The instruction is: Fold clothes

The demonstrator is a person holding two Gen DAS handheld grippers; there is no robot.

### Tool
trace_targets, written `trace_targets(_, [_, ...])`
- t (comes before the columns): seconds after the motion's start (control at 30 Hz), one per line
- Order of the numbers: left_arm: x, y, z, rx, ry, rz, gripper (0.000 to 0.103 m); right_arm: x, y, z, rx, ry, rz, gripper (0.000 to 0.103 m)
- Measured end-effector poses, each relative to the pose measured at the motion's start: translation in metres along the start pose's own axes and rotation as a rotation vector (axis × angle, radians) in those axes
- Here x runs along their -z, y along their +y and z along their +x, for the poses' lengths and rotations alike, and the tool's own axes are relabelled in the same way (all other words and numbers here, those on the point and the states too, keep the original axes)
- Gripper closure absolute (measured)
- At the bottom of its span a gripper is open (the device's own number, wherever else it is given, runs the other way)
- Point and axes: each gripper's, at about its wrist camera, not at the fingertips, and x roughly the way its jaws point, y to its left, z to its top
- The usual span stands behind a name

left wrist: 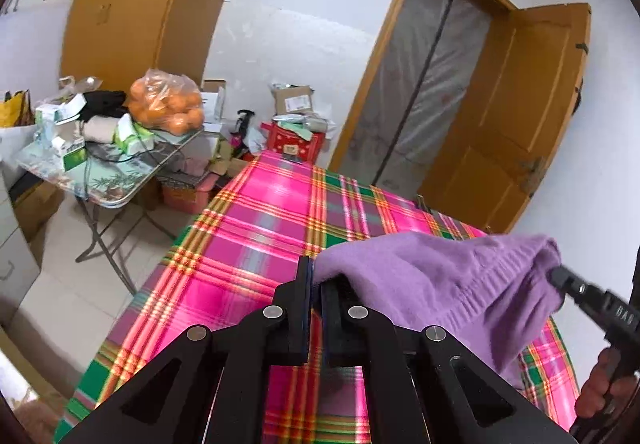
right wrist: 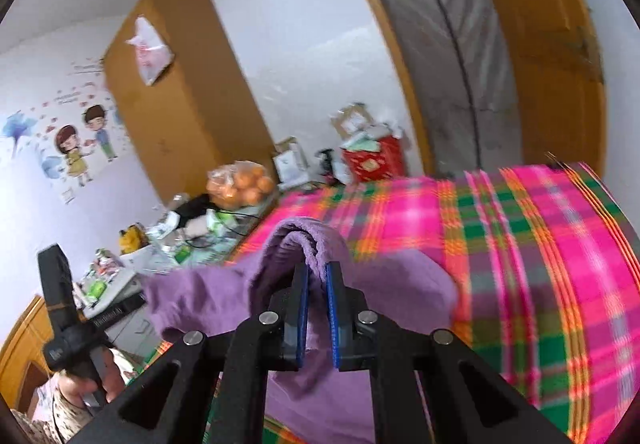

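- the purple garment is held up over the plaid table, stretched between both grippers.
- its edge is pinched by the closed left gripper.
- a fold is clamped in the right gripper.

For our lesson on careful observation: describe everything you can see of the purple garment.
The purple garment is a soft, fuzzy knit, sweater-like, with a ribbed band along one edge. It hangs lifted above the pink plaid tablecloth, stretched and sagging between two pinch points. The left gripper is shut on one edge; the right gripper is shut on a bunched fold that loops over its blue pads. Its lower part drapes toward the table; its full shape is hidden.
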Motion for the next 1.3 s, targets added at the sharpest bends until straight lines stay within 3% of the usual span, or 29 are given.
trace_targets(0.2, [0.006, 0.021, -0.001, -0.06, 0.016, -0.031, 0.099, -0.021, 0.036, 0.031, -0.146, -0.008, -0.011, 0.094])
trace_targets(0.47, [0.016, 0.043, 0.004, -0.119, 0.054, -0.063, 0.1, -0.011, 0.08, 0.098, -0.278, 0.121, 0.005, 0.094])
trace_targets(0.67, [0.029, 0.032, 0.013, -0.073, 0.121, -0.033, 0.1, 0.009, 0.089, 0.136, -0.293, 0.208, 0.052, 0.093])
trace_targets(0.8, [0.037, 0.013, 0.017, -0.004, 0.174, 0.023, 0.098, 0.015, 0.086, 0.138, -0.309, 0.264, 0.075, 0.09])
trace_targets(0.93, [0.045, -0.011, 0.019, 0.055, 0.2, 0.09, 0.092, 0.013, 0.071, 0.106, -0.278, 0.226, 0.059, 0.08])
trace_targets(1.1, [0.05, -0.045, 0.016, 0.144, 0.211, 0.193, 0.09, 0.015, 0.021, 0.056, -0.206, 0.16, 0.159, 0.076])
trace_targets(1.2, [0.058, -0.068, 0.016, 0.2, 0.23, 0.282, 0.069, 0.027, -0.012, 0.034, -0.1, 0.171, 0.209, 0.068])
trace_targets(1.3, [0.068, -0.09, 0.02, 0.227, 0.254, 0.364, 0.068, 0.046, -0.046, 0.018, -0.003, 0.203, 0.26, 0.068])
